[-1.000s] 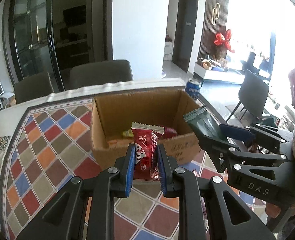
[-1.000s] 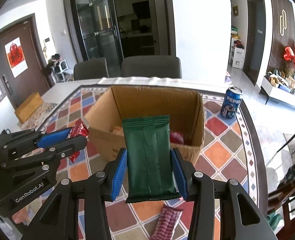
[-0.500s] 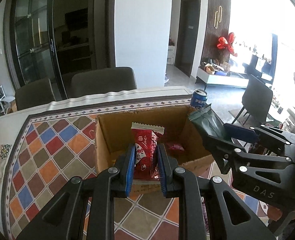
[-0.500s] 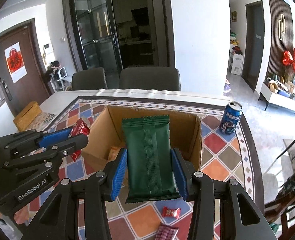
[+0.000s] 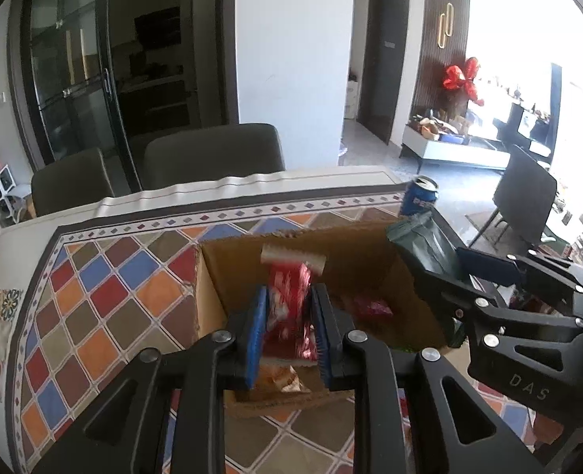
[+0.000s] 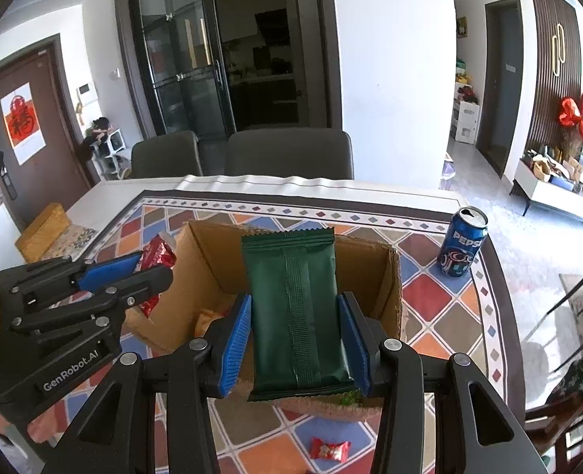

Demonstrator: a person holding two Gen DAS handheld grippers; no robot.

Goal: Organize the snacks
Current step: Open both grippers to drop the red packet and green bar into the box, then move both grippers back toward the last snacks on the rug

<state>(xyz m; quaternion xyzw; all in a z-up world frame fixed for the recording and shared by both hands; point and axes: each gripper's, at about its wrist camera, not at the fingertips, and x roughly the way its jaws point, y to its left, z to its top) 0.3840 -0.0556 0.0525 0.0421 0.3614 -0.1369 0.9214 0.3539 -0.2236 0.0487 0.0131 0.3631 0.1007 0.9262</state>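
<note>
A brown cardboard box [image 6: 386, 280] was seen on the counter [image 6: 429, 296], which was covered with a cloth of coloured diamonds. The left tongs [image 5: 287, 328] were held over the open box. Their jaws had just been opening, and a red snack packet [image 5: 289, 296] was blurred between the blue pads [image 5: 256, 328], no longer pressed tight. The right tongs [image 6: 295, 335] were closed on a green snack packet [image 6: 295, 304], which was held upright over the near right part of the box. Other snacks [image 5: 370, 308] were seen lying inside the box. A blue soda can [image 6: 463, 247] was stood on the counter to the right of the box. A small red candy [image 6: 329, 448] was left on the cloth, near the box's front.
</note>
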